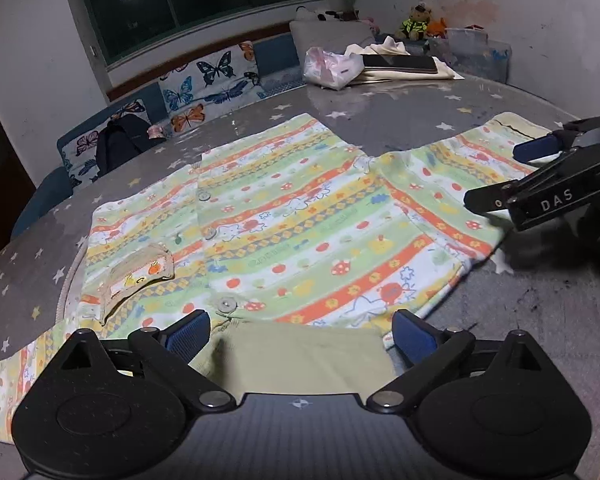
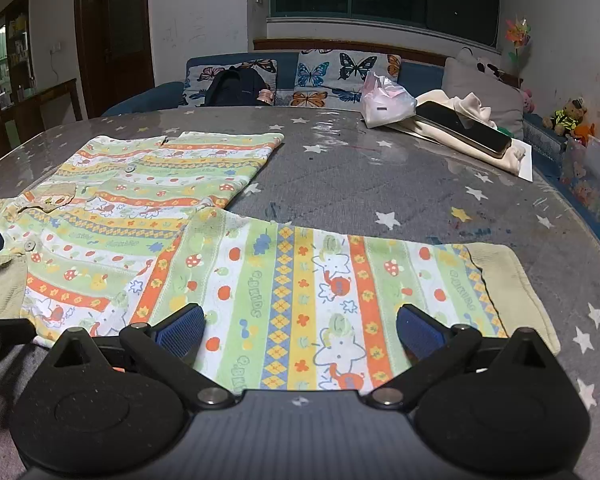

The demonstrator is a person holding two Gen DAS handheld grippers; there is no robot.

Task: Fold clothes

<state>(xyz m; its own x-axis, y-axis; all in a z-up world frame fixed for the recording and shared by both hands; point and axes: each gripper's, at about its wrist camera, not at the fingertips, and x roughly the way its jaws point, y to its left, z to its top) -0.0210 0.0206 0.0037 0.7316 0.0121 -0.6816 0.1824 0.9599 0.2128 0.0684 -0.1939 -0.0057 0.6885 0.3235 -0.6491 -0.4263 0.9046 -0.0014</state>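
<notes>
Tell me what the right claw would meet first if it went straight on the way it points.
Probably the shirt's sleeve: it lies flat on the table between the right claw's open fingers and just ahead. Past it is bare table; height above the cloth is unclear.

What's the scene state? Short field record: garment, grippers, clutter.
garment: striped kids' shirt spread flat, front up, buttoned, sleeves out
surface: grey starred table
left gripper: open, low at the collar
right gripper: open, low over the sleeve, plain cuff to its right
grasp: neither is holding cloth
clutter: plastic bag, phone on cream cloth, far side of table
fold: none visible yet
</notes>
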